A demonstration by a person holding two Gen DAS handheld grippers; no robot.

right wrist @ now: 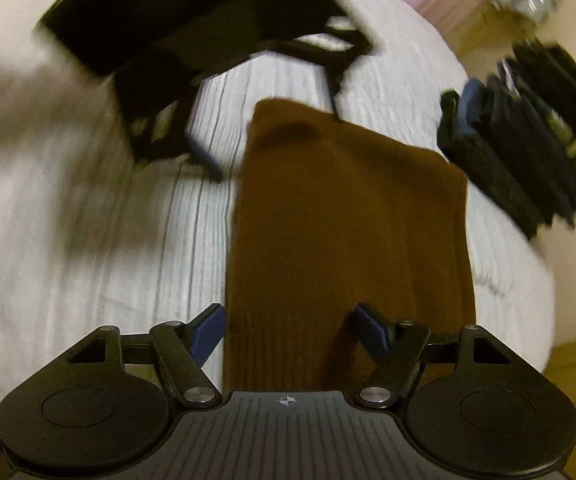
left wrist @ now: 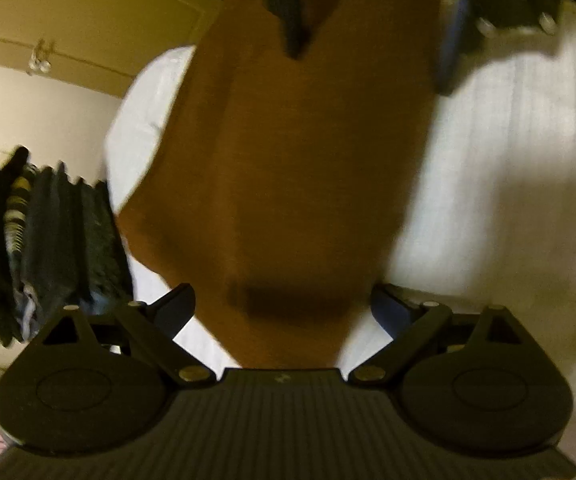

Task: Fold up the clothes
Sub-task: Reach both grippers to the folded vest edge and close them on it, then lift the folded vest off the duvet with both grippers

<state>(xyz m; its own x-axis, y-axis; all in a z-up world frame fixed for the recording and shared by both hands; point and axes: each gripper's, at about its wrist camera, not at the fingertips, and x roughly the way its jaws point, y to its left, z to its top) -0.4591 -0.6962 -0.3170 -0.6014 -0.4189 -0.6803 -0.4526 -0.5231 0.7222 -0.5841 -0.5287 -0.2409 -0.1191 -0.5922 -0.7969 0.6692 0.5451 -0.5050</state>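
A brown knit garment (left wrist: 296,160) lies folded into a long strip on the white bedcover (left wrist: 508,160). My left gripper (left wrist: 284,312) is open, its jaws wide apart over one end of the garment. My right gripper (right wrist: 288,332) is open over the other end of the garment (right wrist: 348,220). The right gripper also shows at the top of the left wrist view (left wrist: 368,32), and the left gripper at the upper left of the right wrist view (right wrist: 276,136). Both views are motion-blurred.
A stack of folded dark clothes (left wrist: 44,248) sits at the bed's edge beside the garment; it also shows in the right wrist view (right wrist: 528,148). The white bedcover (right wrist: 88,220) spreads around. A wall and door (left wrist: 68,20) lie beyond the bed.
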